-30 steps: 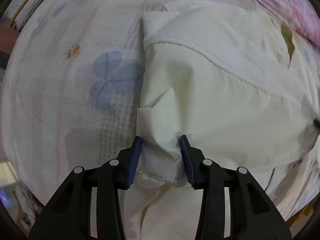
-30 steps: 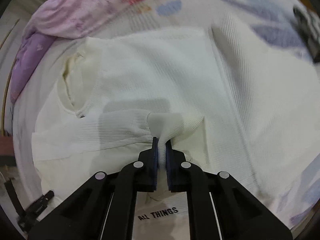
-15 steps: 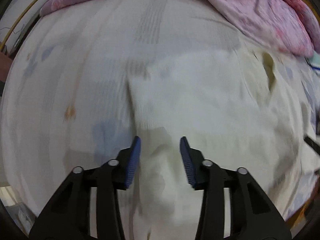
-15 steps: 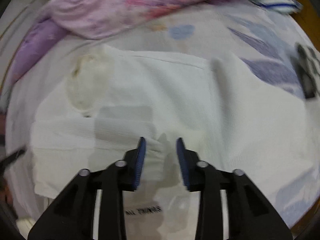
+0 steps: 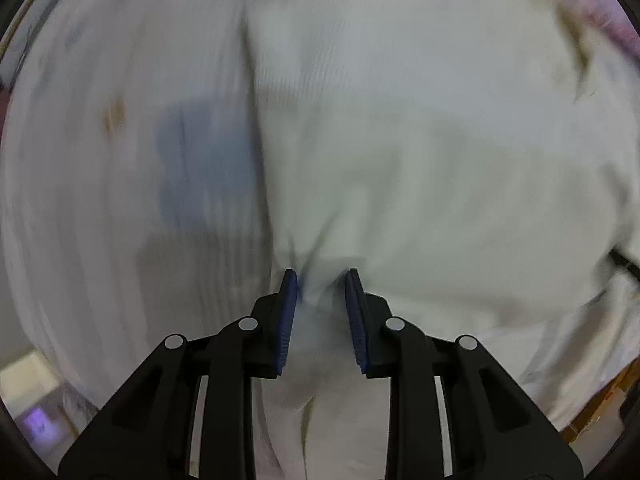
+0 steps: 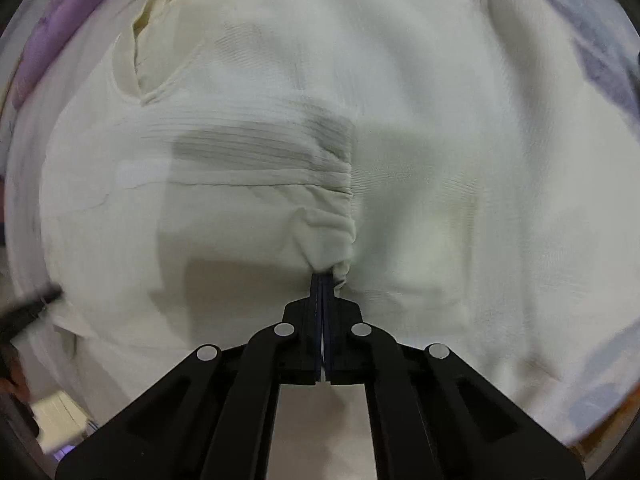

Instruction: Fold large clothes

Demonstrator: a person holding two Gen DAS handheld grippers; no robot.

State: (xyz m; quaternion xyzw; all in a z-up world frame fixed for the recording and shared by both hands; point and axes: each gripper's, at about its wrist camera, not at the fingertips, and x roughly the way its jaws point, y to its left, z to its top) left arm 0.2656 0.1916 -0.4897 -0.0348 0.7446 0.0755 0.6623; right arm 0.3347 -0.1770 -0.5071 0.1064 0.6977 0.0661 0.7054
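Note:
A large cream ribbed garment [image 6: 440, 140] lies flat on the bed, its neck opening [image 6: 140, 44] at the upper left of the right wrist view. A sleeve [image 6: 260, 184] is folded across the body. My right gripper [image 6: 322, 280] points down and is shut, pinching the bunched end of that sleeve at its tips. The left wrist view is blurred by motion. There my left gripper [image 5: 320, 280] points straight down near the garment's [image 5: 420, 160] left edge. Its jaws are closing, and puckered cream cloth sits between the blue pads [image 5: 289, 300], with creases running out from them.
The white bed sheet carries a blue flower print [image 5: 200, 168] left of the garment. A purple quilt [image 6: 52, 40] lies beyond the neck opening. A dark object [image 6: 28, 308] shows at the left edge. The bed's wooden edge [image 5: 592, 420] is at the lower right.
Both grippers let go of the cloth, opened and lifted half a second ago. They have since come down; the right has shut on the sleeve's end and the left has narrowed onto cloth.

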